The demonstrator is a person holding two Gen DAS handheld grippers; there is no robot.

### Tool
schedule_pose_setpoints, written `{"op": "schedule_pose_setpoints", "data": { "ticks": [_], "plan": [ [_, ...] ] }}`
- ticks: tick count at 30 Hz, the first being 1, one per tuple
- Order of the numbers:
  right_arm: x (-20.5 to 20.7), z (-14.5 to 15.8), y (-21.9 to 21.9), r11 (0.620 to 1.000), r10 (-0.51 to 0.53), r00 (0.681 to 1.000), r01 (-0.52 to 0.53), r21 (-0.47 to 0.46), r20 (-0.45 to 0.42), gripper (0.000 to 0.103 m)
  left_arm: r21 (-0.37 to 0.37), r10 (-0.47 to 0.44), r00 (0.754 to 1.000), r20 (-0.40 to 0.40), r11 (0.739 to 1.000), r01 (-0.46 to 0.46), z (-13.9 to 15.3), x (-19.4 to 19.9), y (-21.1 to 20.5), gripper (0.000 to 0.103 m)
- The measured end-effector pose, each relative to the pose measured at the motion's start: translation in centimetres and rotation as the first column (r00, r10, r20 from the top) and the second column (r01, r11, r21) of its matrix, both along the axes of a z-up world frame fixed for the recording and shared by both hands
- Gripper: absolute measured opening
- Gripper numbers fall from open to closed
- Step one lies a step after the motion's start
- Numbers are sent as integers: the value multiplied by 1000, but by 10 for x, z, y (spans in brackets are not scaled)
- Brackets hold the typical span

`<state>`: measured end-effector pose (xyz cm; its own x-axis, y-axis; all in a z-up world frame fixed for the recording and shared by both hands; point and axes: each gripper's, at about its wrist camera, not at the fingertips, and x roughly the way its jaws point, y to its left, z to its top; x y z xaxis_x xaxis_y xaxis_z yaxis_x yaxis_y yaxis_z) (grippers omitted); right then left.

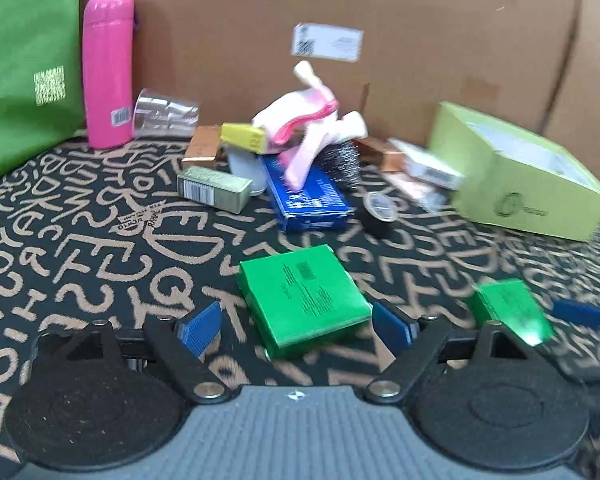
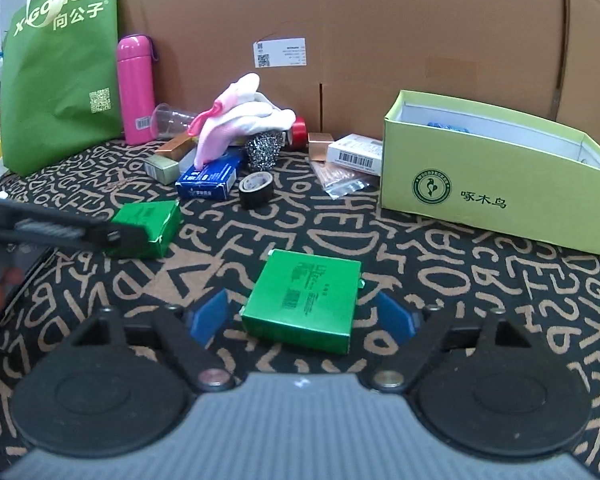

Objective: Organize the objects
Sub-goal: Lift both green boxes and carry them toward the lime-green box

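Observation:
Two flat green boxes lie on the letter-patterned cloth (image 1: 100, 240). In the left wrist view one green box (image 1: 304, 300) lies between the blue pads (image 1: 198, 326) of my left gripper (image 1: 296, 322), whose jaws stand wide; the right pad is close to the box's edge. The other green box (image 2: 304, 300) lies between the pads (image 2: 212, 318) of my right gripper (image 2: 304, 316), with a gap on each side. The right wrist view shows the left gripper (image 2: 116, 236) over its green box (image 2: 148, 224). The left view shows the second box (image 1: 512, 312) blurred at the right.
An open lime-green carton (image 2: 480, 200) stands at the right. Behind lies a pile: a blue box (image 2: 208, 180), black tape roll (image 2: 256, 190), steel scourer (image 2: 264, 152), pink-white cloth (image 2: 236, 120). A pink flask (image 2: 136, 92) and green bag (image 2: 60, 72) stand at the left against a cardboard wall (image 2: 380, 40).

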<state>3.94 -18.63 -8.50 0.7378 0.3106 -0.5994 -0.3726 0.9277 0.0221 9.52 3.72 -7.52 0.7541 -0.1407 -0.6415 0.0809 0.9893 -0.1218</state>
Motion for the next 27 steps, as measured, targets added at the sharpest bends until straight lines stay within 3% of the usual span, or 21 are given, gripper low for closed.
{"op": "schedule_pose_setpoints", "data": {
  "ticks": [4, 6, 9, 11, 17, 22, 27],
  "plan": [
    [3, -4, 5, 1000, -9, 1000, 9, -12, -6, 84, 33, -26, 999, 24, 999, 25, -5, 14, -9, 83],
    [6, -6, 6, 1000, -19, 1000, 19, -8, -17, 83, 24, -112, 993, 21, 993, 112, -4, 14, -12, 80],
    [12, -9, 7, 1000, -22, 999, 21, -8, -28, 74, 31, -248, 969, 9, 968, 248, -1, 3, -18, 79],
    [14, -11, 7, 1000, -26, 999, 25, -9, -41, 73, 41, -287, 958, 2, 957, 287, -1, -5, -24, 79],
    [15, -13, 6, 999, -49, 998, 48, -14, -38, 74, 47, -187, 982, -38, 981, 188, 1, -1, -30, 85],
    [16, -13, 6, 999, -55, 998, 54, -6, -42, 74, 74, -164, 985, -59, 983, 168, 1, 6, -37, 85],
    [19, -14, 5, 999, -51, 998, 51, 0, -41, 74, -3, -142, 988, -59, 990, 142, 5, 3, -28, 86]
  ]
}}
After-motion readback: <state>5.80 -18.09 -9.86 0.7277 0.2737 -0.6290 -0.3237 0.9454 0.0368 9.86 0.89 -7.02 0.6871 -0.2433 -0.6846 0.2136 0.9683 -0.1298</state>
